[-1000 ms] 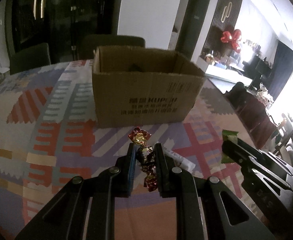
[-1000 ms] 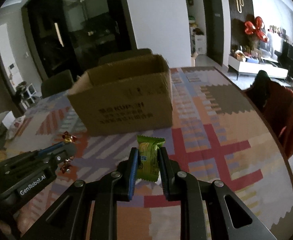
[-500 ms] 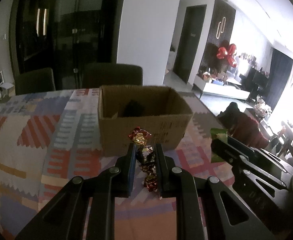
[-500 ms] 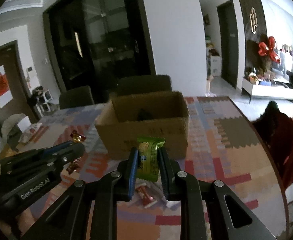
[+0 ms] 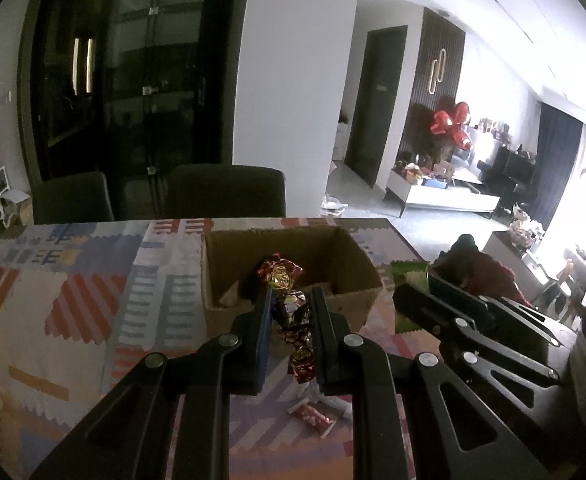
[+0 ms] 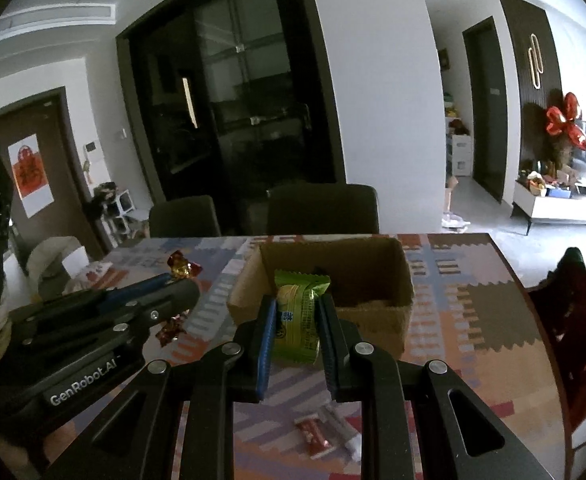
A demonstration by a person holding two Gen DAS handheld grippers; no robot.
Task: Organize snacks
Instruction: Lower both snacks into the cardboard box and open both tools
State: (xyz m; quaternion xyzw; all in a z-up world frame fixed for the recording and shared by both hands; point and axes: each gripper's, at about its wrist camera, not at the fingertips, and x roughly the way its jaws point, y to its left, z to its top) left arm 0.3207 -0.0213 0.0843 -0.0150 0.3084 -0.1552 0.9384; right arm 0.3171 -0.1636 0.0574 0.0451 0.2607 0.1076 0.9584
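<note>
left tool (image 5: 289, 312) pinches foil candy string (image 5: 291, 320) | right tool (image 6: 297, 320) pinches green packet (image 6: 298, 316) | cardboard box (image 6: 373, 312) just ahead, below both

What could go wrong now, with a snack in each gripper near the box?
1. The left gripper pinches only the middle of the long red candy; its ends dangle and might snag the box rim.
2. The right gripper with the green packet is close beside the left; they may bump over the box.
</note>
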